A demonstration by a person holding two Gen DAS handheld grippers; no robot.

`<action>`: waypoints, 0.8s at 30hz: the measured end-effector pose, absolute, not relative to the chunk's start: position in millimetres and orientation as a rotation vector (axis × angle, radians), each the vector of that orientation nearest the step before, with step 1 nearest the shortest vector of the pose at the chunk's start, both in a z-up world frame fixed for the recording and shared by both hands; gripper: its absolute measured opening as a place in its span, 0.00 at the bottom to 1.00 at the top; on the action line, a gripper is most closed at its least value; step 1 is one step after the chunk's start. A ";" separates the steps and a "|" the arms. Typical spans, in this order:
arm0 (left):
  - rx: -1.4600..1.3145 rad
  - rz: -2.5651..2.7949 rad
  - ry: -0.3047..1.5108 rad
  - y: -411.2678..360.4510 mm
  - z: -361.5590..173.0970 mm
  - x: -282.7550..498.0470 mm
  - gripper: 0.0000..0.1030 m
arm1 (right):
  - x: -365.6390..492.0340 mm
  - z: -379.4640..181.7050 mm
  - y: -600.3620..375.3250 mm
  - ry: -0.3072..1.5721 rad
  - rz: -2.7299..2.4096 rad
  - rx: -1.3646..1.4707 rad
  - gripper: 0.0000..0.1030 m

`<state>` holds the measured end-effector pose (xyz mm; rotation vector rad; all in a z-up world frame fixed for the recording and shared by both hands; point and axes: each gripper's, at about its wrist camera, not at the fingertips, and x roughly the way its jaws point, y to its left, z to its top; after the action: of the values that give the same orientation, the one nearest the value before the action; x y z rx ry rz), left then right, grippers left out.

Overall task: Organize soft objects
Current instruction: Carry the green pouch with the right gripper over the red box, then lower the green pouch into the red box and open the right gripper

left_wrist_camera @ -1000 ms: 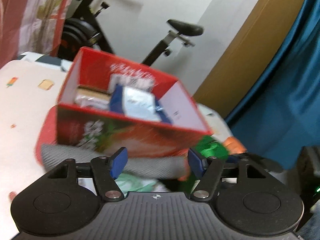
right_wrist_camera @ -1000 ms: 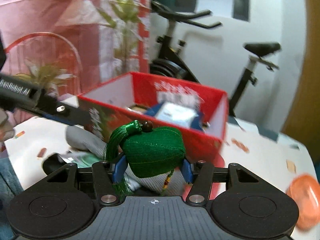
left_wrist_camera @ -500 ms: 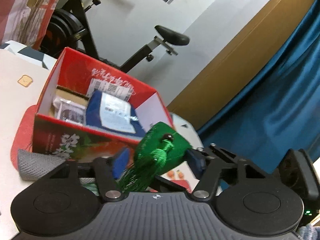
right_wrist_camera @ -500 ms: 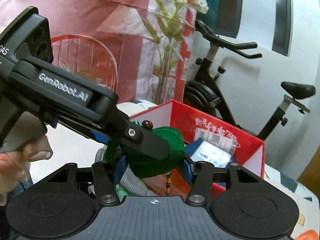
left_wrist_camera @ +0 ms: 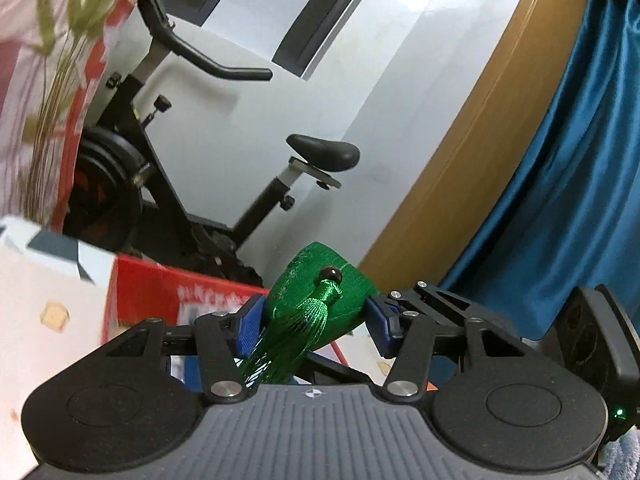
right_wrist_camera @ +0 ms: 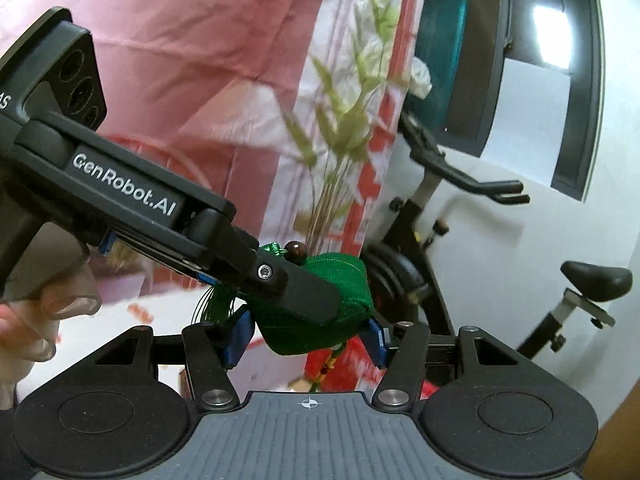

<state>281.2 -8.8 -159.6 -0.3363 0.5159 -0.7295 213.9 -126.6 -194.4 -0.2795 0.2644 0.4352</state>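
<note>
place: home room | cues: exercise bike [left_wrist_camera: 208,184], blue curtain [left_wrist_camera: 560,160], floral drape [right_wrist_camera: 200,60]

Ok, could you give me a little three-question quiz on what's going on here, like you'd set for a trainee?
1. True or false: the green fabric pouch with a tassel lies inside the red cardboard box.
2. What sits between the right tool's blue pads? A) a grey cloth B) the green pouch C) nothing
3. Fill in: the black exercise bike stands ____ the box.
Key: 1 false, it is held up between the left tool's pads too; 2 B; 3 behind.
</note>
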 end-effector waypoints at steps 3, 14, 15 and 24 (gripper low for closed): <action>-0.322 -0.715 0.559 -14.8 -166.9 302.5 0.56 | 239.0 -191.8 -131.0 0.262 0.441 -0.236 0.52; -0.361 -0.591 0.816 -4.2 -250.1 360.2 0.56 | 329.5 -268.0 -127.5 0.627 0.529 -0.114 0.52; -0.361 -0.584 0.824 -3.4 -252.8 363.8 0.56 | 336.6 -273.0 -125.7 0.657 0.536 -0.118 0.52; -0.320 -0.511 0.821 -2.7 -260.3 383.5 0.57 | 386.5 -296.1 -115.1 0.838 0.490 -0.071 0.57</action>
<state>383.5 -2.7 -260.3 -0.3196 0.8209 -0.5110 386.5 -115.1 -296.1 -0.0713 0.8382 0.4896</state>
